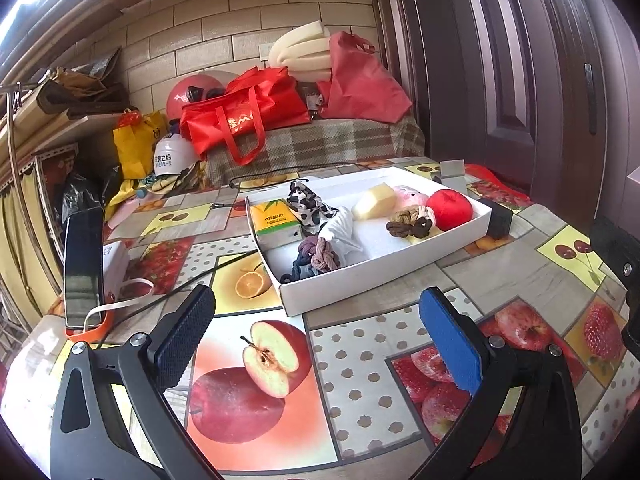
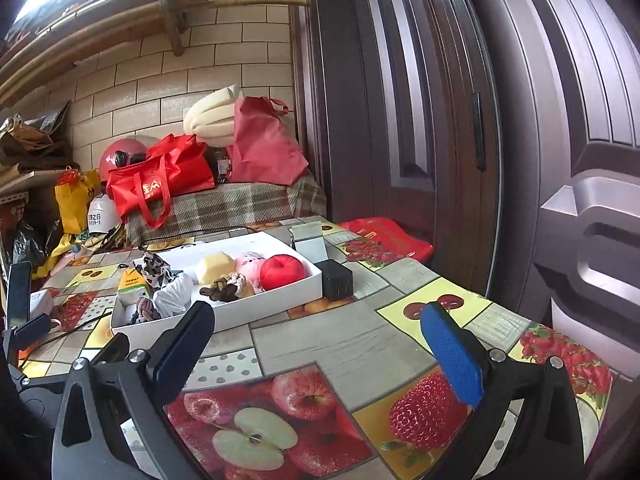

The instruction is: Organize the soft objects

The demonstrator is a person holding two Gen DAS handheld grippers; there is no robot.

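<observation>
Soft objects fill the shallow white cardboard tray (image 1: 384, 280): a red plush apple (image 1: 450, 208) at its far right end, a pale yellow foam block (image 1: 374, 202) beside it, knotted fabric scrunchies (image 1: 316, 258) probably, near its front. All look light and squashy; pinch mid-body. Left gripper (image 1: 316, 340) and right gripper (image 2: 320, 346) hang before the tray, fingers wide apart, empty.

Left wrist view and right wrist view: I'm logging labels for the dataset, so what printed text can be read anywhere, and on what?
Red tote bag: large white lettering, only partly legible, roughly "MI"; the rest is folded away.
White helmet: a line of Chinese characters, too blurred to read.
Tissue pack in the white tray: Chinese characters on an orange band, too small to read.
Red bag by the door: gold print, unreadable.
Nothing else legible.
</observation>
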